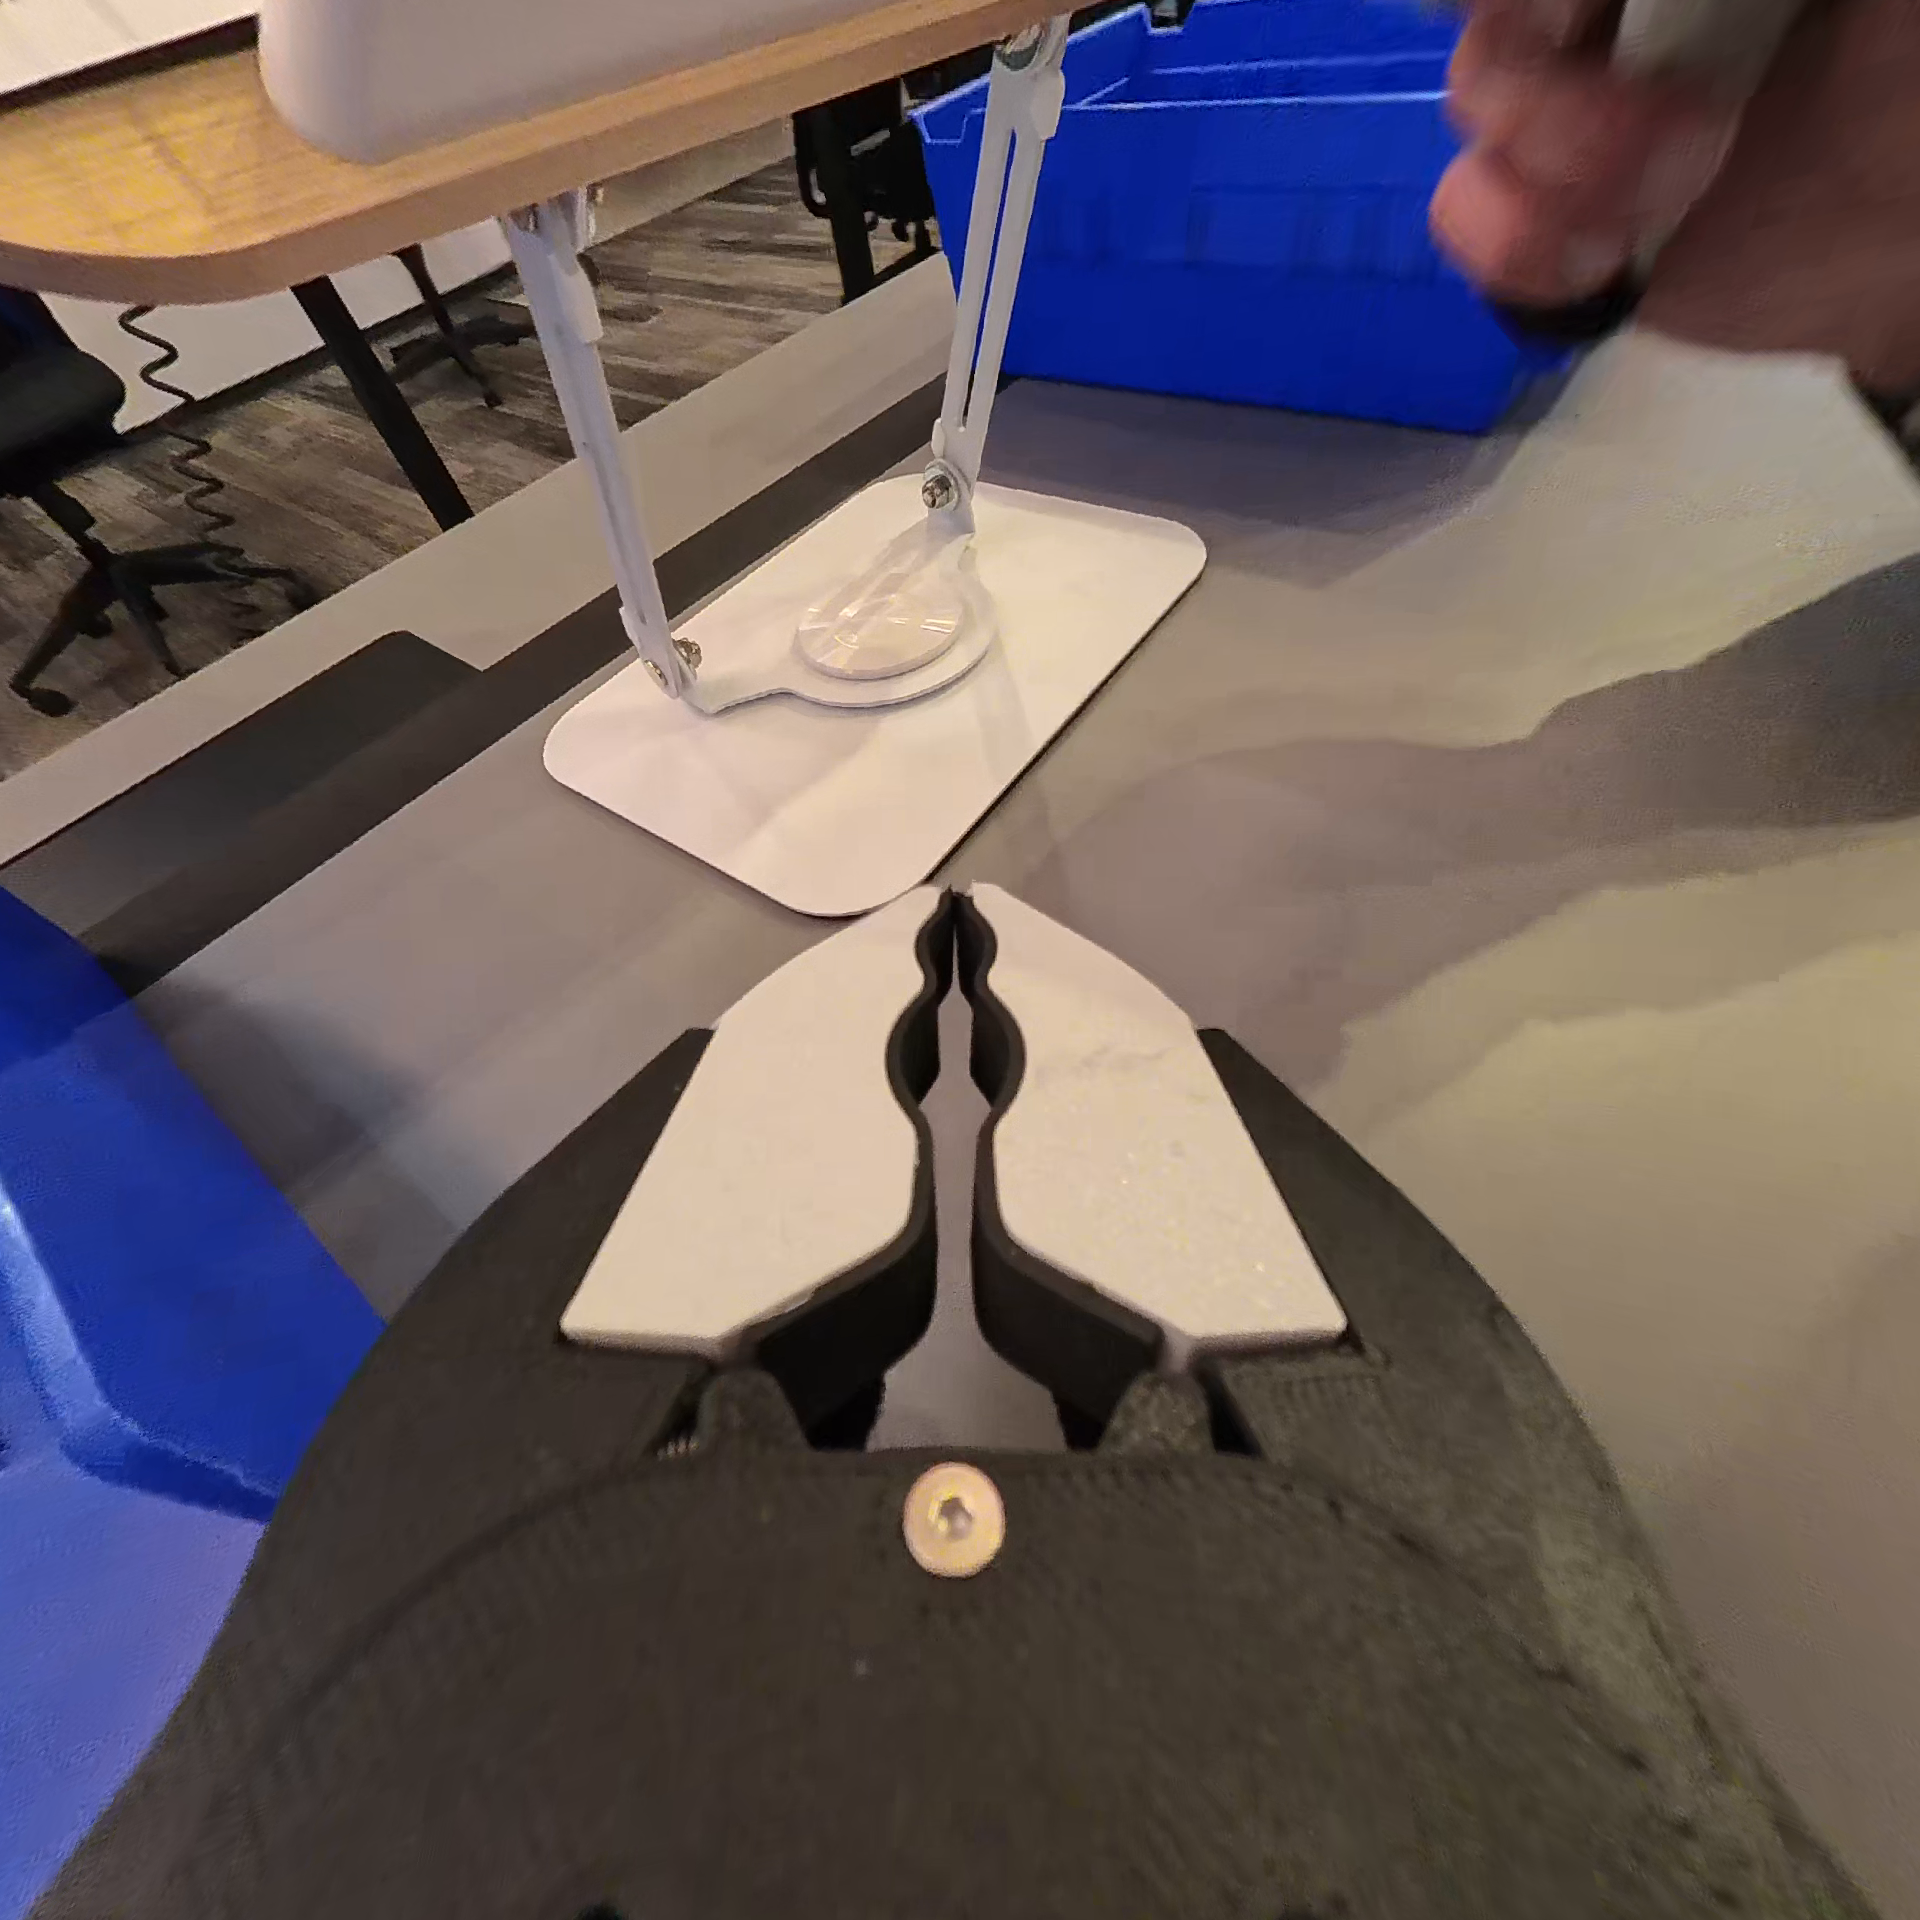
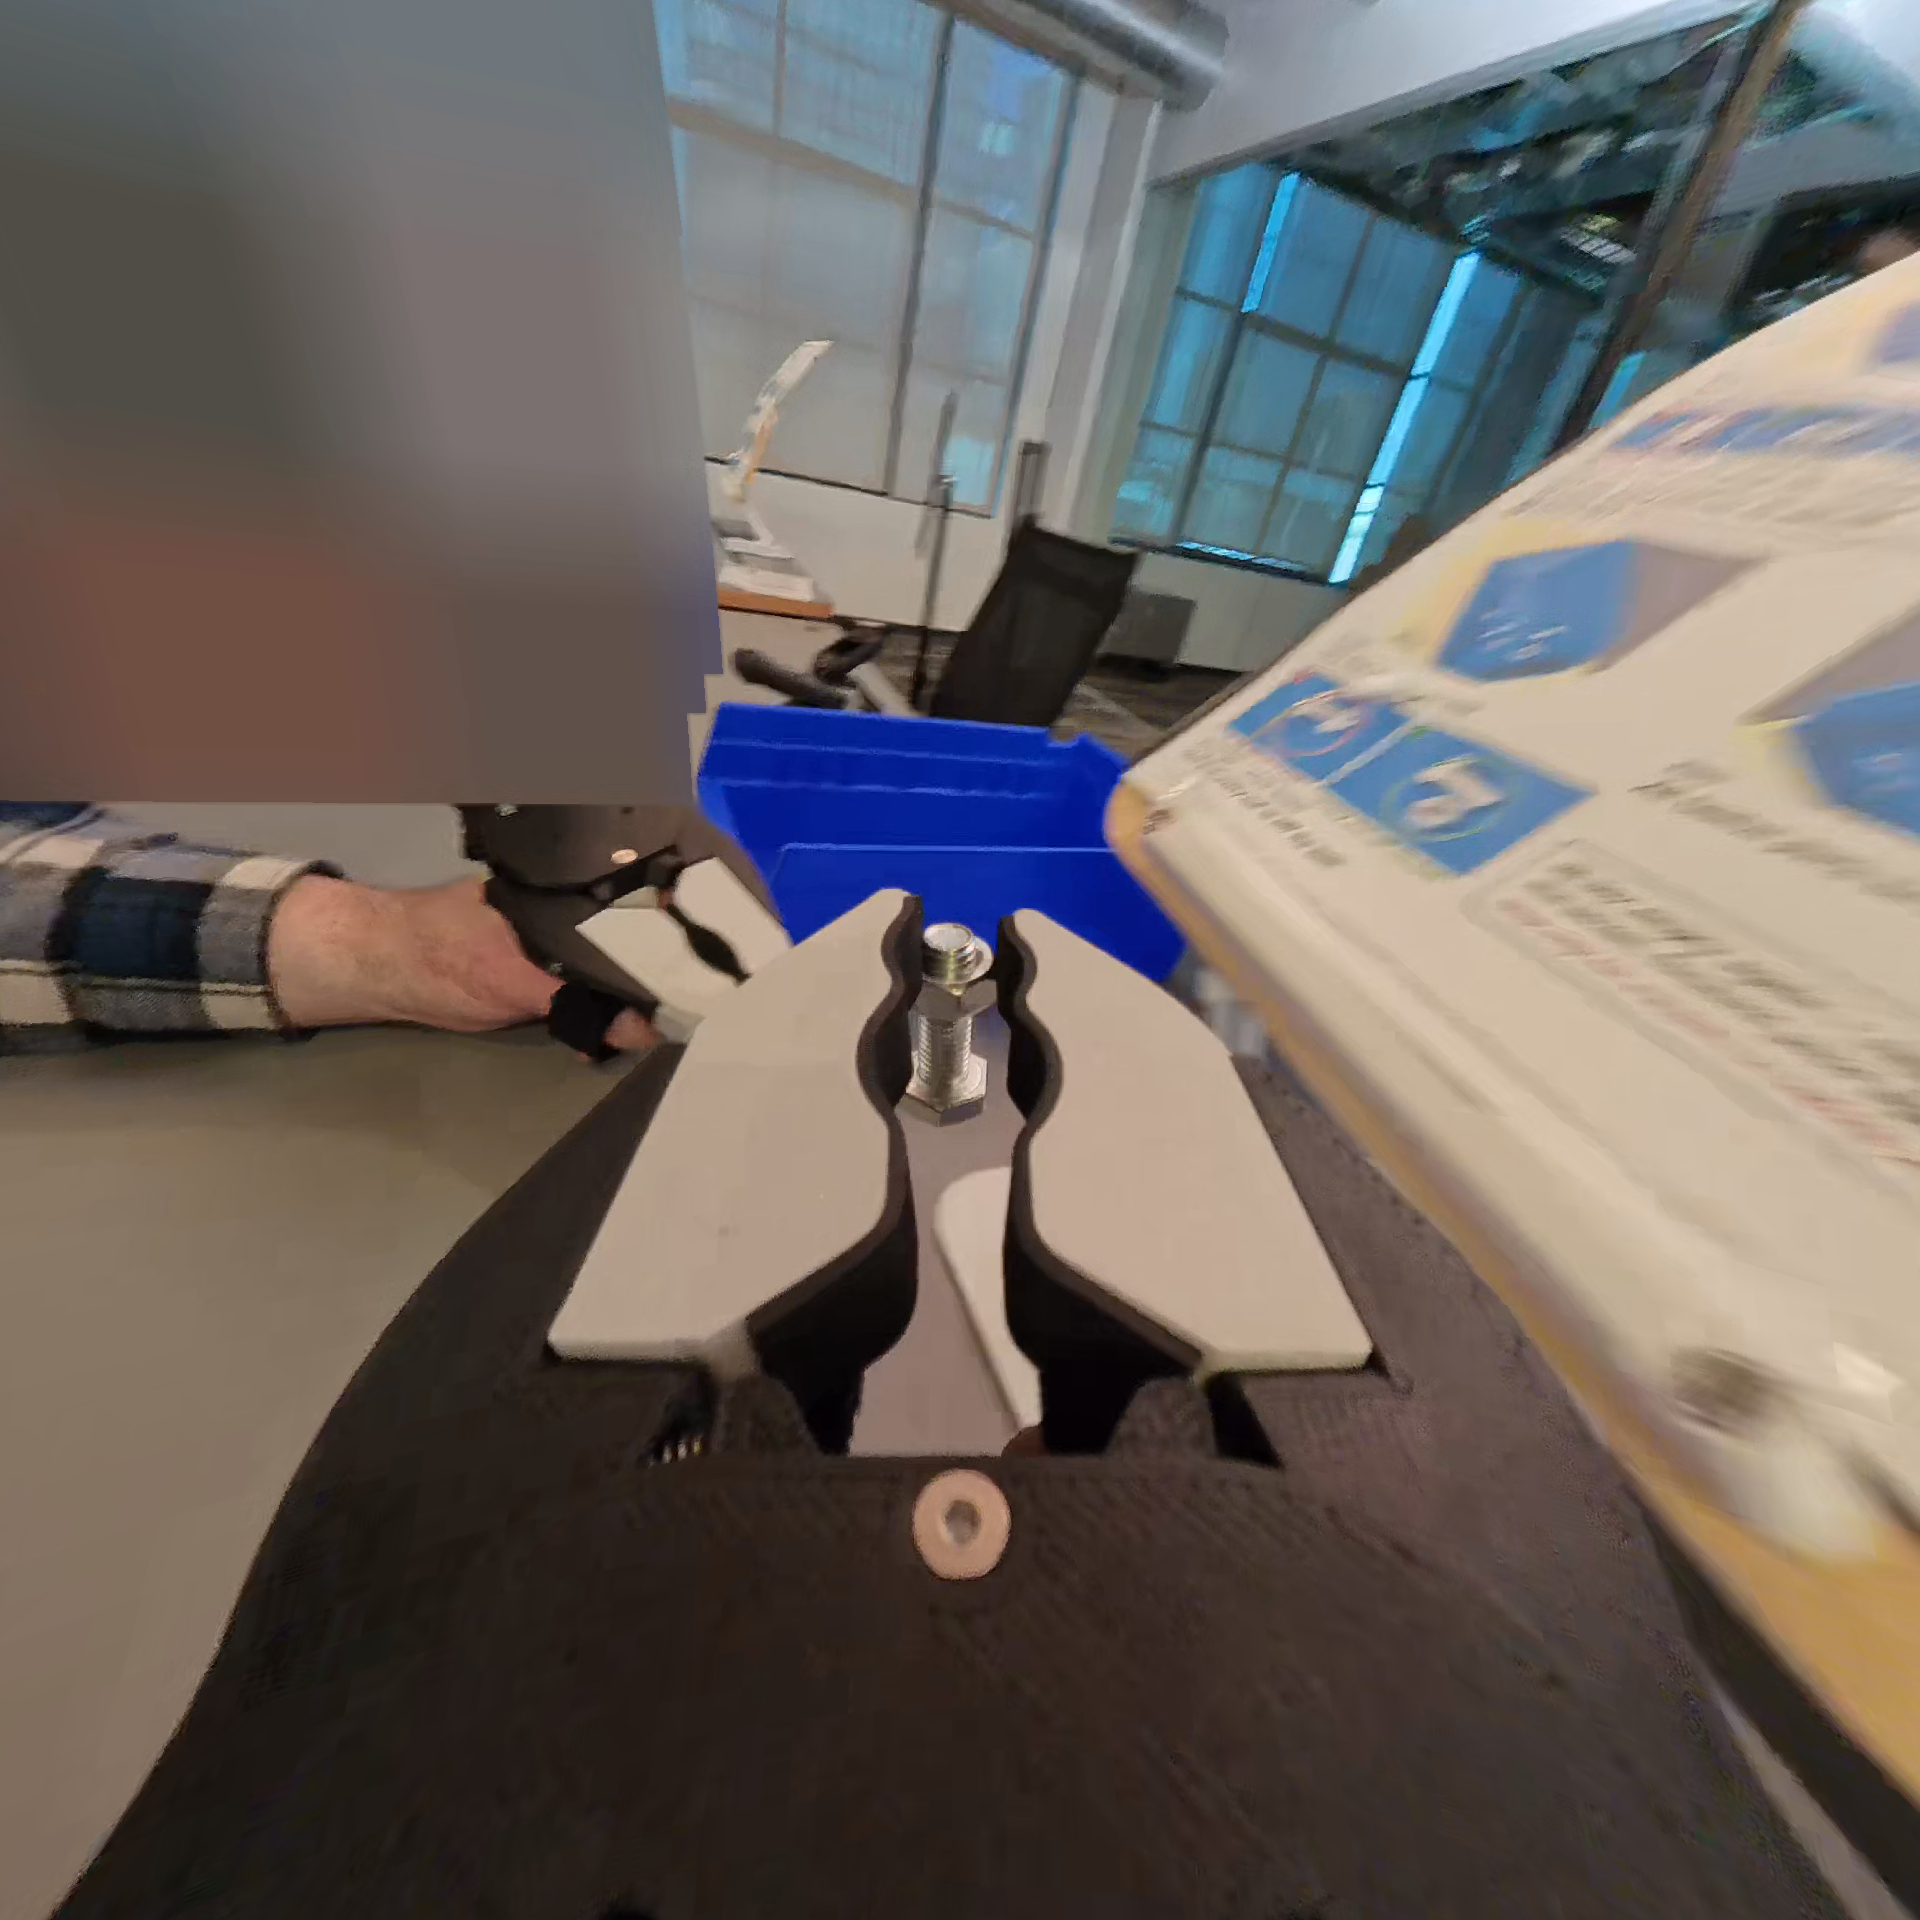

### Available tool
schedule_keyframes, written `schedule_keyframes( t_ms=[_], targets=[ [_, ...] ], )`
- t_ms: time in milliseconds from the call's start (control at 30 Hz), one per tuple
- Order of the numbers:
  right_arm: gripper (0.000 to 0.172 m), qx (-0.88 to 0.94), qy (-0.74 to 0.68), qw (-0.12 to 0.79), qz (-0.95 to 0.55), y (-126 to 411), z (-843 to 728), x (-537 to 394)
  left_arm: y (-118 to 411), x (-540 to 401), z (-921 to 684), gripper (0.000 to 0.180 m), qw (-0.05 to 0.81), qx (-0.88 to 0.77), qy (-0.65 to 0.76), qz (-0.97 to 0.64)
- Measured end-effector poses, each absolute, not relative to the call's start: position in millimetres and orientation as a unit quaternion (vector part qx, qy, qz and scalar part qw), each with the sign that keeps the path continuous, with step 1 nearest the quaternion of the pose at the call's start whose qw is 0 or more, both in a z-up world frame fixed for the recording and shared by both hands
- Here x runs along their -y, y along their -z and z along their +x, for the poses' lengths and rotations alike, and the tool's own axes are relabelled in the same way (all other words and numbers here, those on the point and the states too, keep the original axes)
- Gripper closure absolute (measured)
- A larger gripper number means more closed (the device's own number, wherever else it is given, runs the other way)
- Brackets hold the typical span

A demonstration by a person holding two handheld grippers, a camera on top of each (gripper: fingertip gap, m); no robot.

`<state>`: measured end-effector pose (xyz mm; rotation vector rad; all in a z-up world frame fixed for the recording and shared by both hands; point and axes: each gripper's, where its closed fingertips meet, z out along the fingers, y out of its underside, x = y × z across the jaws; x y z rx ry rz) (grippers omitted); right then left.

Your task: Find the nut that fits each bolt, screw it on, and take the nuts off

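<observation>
In the right wrist view my right gripper (image 2: 958, 916) is shut on a silver bolt (image 2: 943, 1049). The bolt stands lengthwise between the dark pads, and a silver hex nut (image 2: 954, 1000) sits on its thread near the far end. The pads press on the nut's sides. My left gripper (image 1: 961, 896) is shut with its pads together and nothing between them, low over the grey table (image 1: 1455, 935). The left gripper also shows in the right wrist view (image 2: 717, 951), held by a hand (image 2: 416, 966) at the left, with its fingers together.
A white stand's flat base (image 1: 727, 769) lies just ahead of the left gripper. A blue bin (image 1: 1195, 229) stands behind it and another blue bin (image 1: 125, 1247) at the lower left. A printed cardboard box (image 2: 1558, 987) leans in close on the right, beside a blue bin (image 2: 914, 831). One gripper's finger ends stand about 15 cm off the other's. The white stand's flat base (image 1: 727, 769) is closer to my left gripper, around 15 cm from its tips; the right tips are 25 cm off.
</observation>
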<state>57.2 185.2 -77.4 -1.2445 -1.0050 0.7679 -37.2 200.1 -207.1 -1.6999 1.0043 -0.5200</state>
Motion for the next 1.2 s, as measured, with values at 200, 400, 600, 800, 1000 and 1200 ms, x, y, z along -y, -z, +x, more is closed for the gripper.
schedule_keyframes(
  t_ms=[200,400,600,800,1000,1200],
  targets=[
    [0.158,0.348,-0.195,0.708,-0.583,16.7,191.6,-224.5,209.8,-201.0,-35.4,0.180,0.519,-0.424,0.207,-0.713],
    [0.158,0.246,-0.059,0.674,-0.694,42.7,324.5,-282.6,210.2,-202.0,-35.1,0.180,0.518,-0.423,0.207,-0.714],
    [0.157,0.204,-0.064,0.590,-0.779,108.5,362.3,-311.5,211.4,-201.3,-34.0,0.180,0.516,-0.428,0.202,-0.714],
    [0.158,0.196,-0.069,0.513,-0.833,153.0,372.2,-319.0,213.0,-201.0,-33.1,0.180,0.512,-0.431,0.201,-0.715],
    [0.157,0.203,-0.057,0.429,-0.878,202.1,374.9,-324.3,214.5,-200.5,-32.2,0.179,0.510,-0.436,0.196,-0.715],
    [0.157,0.210,-0.042,0.394,-0.894,218.4,375.8,-325.9,215.4,-200.1,-31.6,0.178,0.508,-0.439,0.196,-0.715]
  ],
)
